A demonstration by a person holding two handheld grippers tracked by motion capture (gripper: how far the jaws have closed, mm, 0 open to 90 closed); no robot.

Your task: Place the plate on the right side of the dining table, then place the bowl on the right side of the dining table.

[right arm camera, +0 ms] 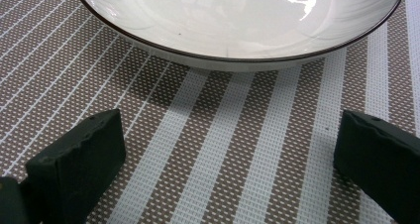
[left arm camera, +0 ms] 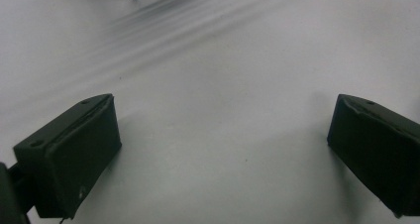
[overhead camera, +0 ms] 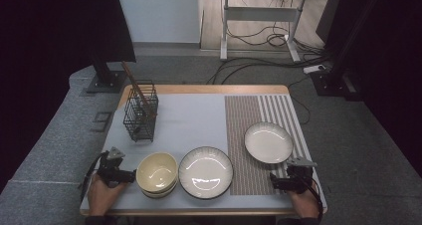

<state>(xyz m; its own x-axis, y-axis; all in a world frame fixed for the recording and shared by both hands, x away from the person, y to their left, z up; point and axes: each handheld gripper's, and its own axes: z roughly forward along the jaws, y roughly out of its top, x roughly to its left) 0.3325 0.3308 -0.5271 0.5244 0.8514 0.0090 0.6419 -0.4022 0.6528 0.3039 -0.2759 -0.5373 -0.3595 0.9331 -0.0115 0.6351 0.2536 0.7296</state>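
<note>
**Two open grippers wait at the near edge, each beside a dish**

Seen from above, a table holds a cream bowl (overhead camera: 157,172) at near left, a dark-rimmed plate (overhead camera: 205,171) in the middle, and a white plate (overhead camera: 268,142) on a striped placemat (overhead camera: 249,135) at right. A wire basket (overhead camera: 140,114) with sticks leaning in it stands farther back on the left.

The right gripper (overhead camera: 279,181) rests on the placemat, just in front of the white plate and a little to its right. In the right gripper view its jaws stand wide apart and hold nothing; the plate's rim (right arm camera: 237,55) lies straight ahead of them, near but not touching.

The left gripper (overhead camera: 130,175) sits just beside the bowl, which lies to its right. Its jaws are also wide and empty over bare tabletop (left arm camera: 213,110); whether they touch the bowl is hard to tell from above.

Judging by closeness, the right hand is better placed for the white plate, the left for the bowl.
</note>
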